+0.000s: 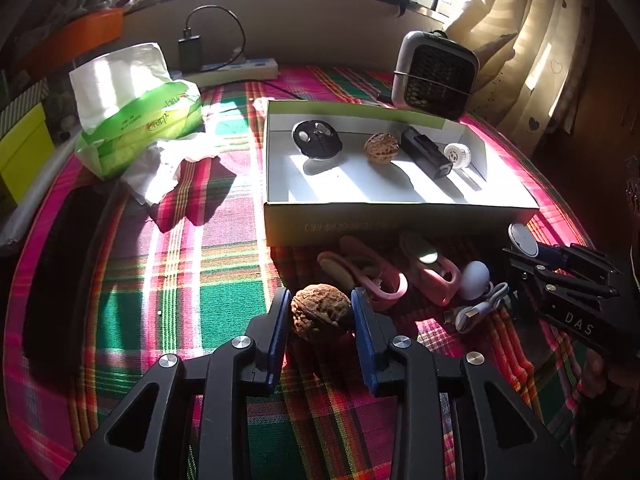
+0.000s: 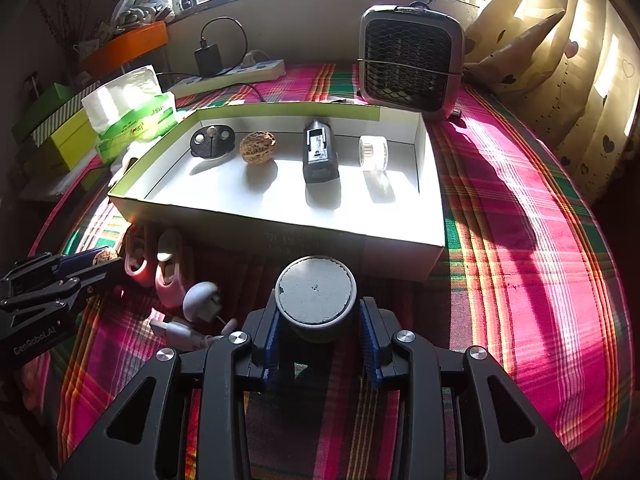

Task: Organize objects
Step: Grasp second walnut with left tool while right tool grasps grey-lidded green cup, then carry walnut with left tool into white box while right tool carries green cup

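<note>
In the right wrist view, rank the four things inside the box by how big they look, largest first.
1. Black rectangular device
2. Black oval piece and walnut look about alike, so unranked
3. White roll, smallest
All sit at a similar distance.

Tissue pack (image 1: 136,120), heater (image 2: 412,60), pwr strip (image 2: 240,74), curtain (image 2: 560,60) at back.

The box (image 2: 280,236) sits on the tablecloth (image 2: 520,240) ahead of me. In it, left to right: a key fob (image 2: 212,142), a walnut (image 2: 258,148), a battery pack (image 2: 320,156), a small reel (image 2: 373,153). Behind the box stands the heater (image 2: 412,60); the tissue pack (image 1: 136,120) lies to its left. Before the box, a second walnut (image 1: 320,312) sits between my left gripper (image 1: 320,320) pads, with two clips (image 1: 400,276) to its right.
</note>
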The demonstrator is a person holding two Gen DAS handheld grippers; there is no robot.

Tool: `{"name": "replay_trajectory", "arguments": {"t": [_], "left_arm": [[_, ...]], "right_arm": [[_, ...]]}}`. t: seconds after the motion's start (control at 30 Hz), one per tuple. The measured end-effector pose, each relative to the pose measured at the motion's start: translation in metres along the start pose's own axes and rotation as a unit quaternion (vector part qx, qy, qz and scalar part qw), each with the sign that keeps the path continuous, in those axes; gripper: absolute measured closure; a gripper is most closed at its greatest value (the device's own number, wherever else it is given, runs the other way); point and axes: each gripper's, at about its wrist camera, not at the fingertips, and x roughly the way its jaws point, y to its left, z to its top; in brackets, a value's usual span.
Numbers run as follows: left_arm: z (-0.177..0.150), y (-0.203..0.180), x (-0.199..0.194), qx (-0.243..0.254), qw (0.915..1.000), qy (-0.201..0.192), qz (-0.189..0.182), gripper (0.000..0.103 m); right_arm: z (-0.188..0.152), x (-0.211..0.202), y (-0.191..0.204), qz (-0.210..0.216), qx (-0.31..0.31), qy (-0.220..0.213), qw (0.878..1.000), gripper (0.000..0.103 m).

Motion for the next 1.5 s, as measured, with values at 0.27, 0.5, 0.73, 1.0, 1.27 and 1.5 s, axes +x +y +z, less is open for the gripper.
{"name": "replay_trajectory", "arguments": {"t": [0.27, 0.5, 0.73, 1.0, 1.27, 1.5], "left_arm": [[0.001, 0.001, 0.0, -0.001, 1.0, 0.0, 0.0, 0.075], [0.0, 0.0, -0.006, -0.001, 1.0, -0.006, 0.001, 0.075], [0.001, 0.0, -0.009, -0.002, 1.0, -0.008, 0.001, 0.075], [0.005, -0.002, -0.013, 0.002, 0.9999, -0.011, -0.001, 0.075], [0.017, -0.004, -0.019, 0.005, 0.9998, -0.019, -0.006, 0.075], [0.031, -0.008, -0.022, 0.009, 0.9995, -0.029, -0.012, 0.075]], "right_arm": [[-0.002, -0.002, -0.002, 0.001, 0.004, -0.005, 1.0, 0.07], [-0.002, -0.007, -0.004, 0.003, 0.006, -0.013, 1.0, 0.074], [-0.003, -0.007, -0.005, 0.006, 0.01, -0.012, 1.0, 0.074], [-0.004, -0.012, -0.005, 0.013, 0.015, -0.017, 1.0, 0.074], [0.005, -0.023, -0.006, 0.023, 0.016, -0.031, 0.999, 0.074], [0.019, -0.033, -0.004, 0.025, 0.011, -0.048, 0.998, 0.074]]}}
